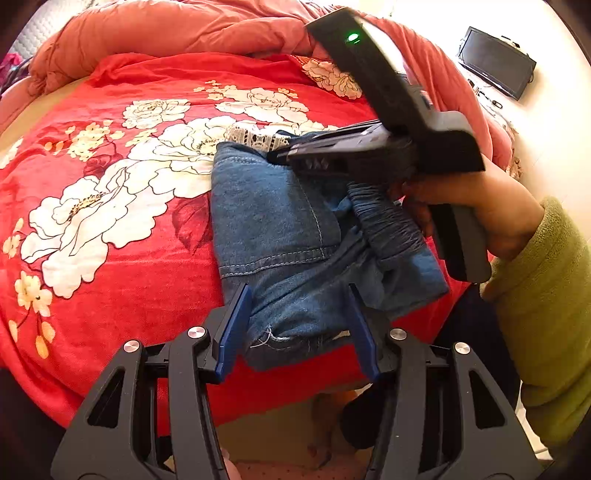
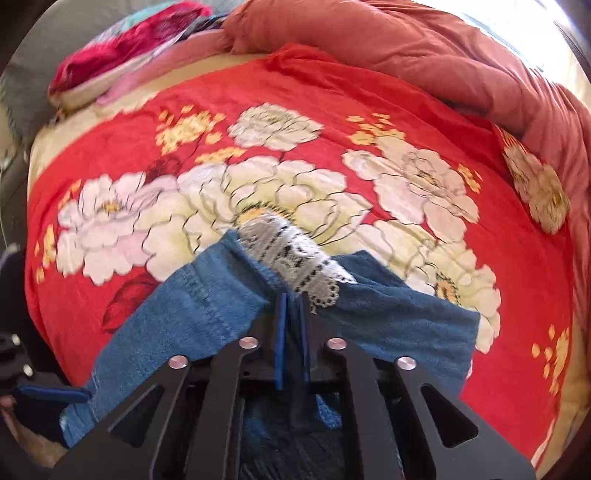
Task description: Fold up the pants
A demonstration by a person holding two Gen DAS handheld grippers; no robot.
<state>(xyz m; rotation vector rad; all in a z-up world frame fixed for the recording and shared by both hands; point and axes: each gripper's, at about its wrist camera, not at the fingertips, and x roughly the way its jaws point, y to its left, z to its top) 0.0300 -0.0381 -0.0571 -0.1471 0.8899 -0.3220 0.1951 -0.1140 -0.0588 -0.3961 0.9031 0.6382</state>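
Blue denim pants with a white lace hem lie folded into a compact bundle on the red floral blanket. My left gripper is open, its blue pads either side of the bundle's near edge. My right gripper reaches in from the right over the far end of the bundle. In the right wrist view the right gripper is shut on a fold of the pants just behind the lace hem.
A rumpled orange-red duvet lies along the back of the bed. A pillow sits at the far left in the right wrist view. A dark monitor stands off the bed at the right. The bed's near edge is just below the left gripper.
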